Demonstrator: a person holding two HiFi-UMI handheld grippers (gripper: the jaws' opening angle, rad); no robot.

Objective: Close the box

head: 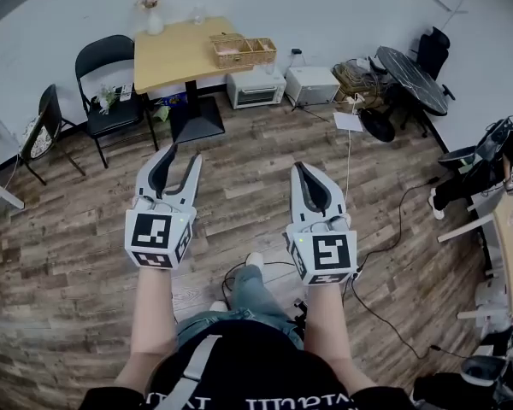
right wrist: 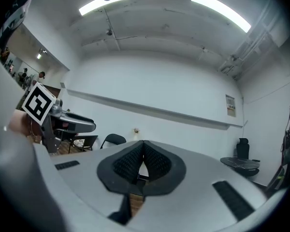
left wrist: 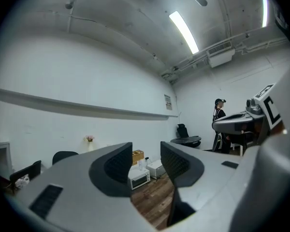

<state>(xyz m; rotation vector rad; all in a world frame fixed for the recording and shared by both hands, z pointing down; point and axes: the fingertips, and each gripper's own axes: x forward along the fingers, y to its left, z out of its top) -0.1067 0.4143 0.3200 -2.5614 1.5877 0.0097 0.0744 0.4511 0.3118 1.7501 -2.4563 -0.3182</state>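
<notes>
Left gripper (head: 183, 154): my jaws stand apart, empty. Right gripper (head: 306, 171): jaws together, empty. Both hang over the floor (head: 239, 196). No box shows in any view; closing not started.

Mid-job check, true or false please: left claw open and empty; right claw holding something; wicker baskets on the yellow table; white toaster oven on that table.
1. The left claw is open with nothing between its jaws. True.
2. The right claw holds something. False: its jaws are shut together, empty.
3. The woven wicker baskets sit on the yellow wooden table. True.
4. The white toaster oven sits on that table. False: it stands on the wood-plank floor.
</notes>
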